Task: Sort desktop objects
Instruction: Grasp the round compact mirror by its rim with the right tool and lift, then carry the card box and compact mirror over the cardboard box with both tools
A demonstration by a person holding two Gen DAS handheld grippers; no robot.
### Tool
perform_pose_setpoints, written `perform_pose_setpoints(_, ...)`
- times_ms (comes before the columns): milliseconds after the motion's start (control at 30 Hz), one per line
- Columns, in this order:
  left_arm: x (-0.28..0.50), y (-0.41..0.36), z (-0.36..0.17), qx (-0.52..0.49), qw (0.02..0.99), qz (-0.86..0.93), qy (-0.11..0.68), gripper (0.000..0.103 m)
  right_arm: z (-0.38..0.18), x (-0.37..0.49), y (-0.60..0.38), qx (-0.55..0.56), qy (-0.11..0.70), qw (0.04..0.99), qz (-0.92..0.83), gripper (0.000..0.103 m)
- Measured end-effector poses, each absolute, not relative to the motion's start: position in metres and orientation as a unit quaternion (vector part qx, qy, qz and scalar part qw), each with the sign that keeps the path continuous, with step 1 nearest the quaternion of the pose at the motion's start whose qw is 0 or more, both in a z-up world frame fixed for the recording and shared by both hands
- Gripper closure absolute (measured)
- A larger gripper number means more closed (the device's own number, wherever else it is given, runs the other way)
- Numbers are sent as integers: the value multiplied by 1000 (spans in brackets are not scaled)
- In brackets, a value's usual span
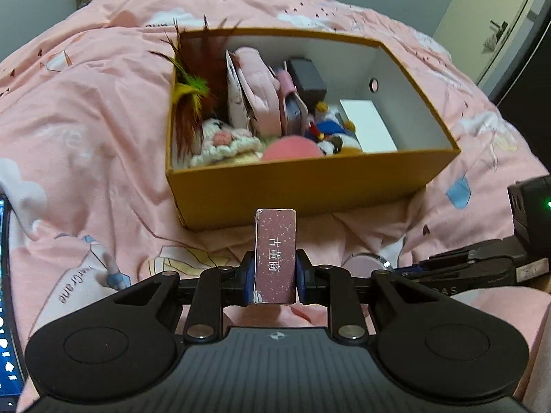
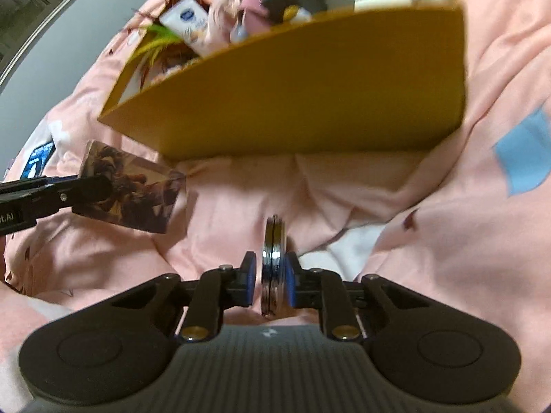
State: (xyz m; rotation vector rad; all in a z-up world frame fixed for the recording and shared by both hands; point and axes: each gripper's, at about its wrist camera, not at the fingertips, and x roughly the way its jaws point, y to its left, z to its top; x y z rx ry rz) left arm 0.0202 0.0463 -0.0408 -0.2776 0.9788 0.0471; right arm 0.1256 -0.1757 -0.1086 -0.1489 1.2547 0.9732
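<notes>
My left gripper [image 1: 275, 272] is shut on a slim maroon card box [image 1: 275, 251] with white lettering, held upright just in front of the open yellow cardboard box [image 1: 299, 189]. The right wrist view shows the same card box [image 2: 137, 192] from its picture side, in the left gripper's fingers [image 2: 86, 186]. My right gripper [image 2: 272, 275] is shut on a round silver compact [image 2: 273, 258], held edge-on low over the bedding before the yellow box [image 2: 292, 96]. From the left wrist view the compact [image 1: 363, 262] shows its pink face.
The yellow box holds feathers [image 1: 193, 93], a crocheted doll [image 1: 224, 141], a pink pouch [image 1: 258, 93], a black case [image 1: 306, 75], a white card [image 1: 368, 125] and a pink ball [image 1: 291, 149]. A pink duvet [image 1: 86, 120] lies under everything. A lit screen [image 1: 5, 275] is at the left edge.
</notes>
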Motion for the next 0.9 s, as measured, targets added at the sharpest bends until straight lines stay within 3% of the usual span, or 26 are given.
perform_pose_setpoints(267,20,44,-25,-145,878,-9,456,77,-91,122,-184,-72,546,721,421,89)
perform_pose_setpoints(567,28,31,24,-137,901,-48,409,77,-6,124,-205,-33,464,753,466,89)
perform_pose_setpoints(900,99,22,61,-146,920,-64,358,77,47,163,-192,3,392,807,442,89)
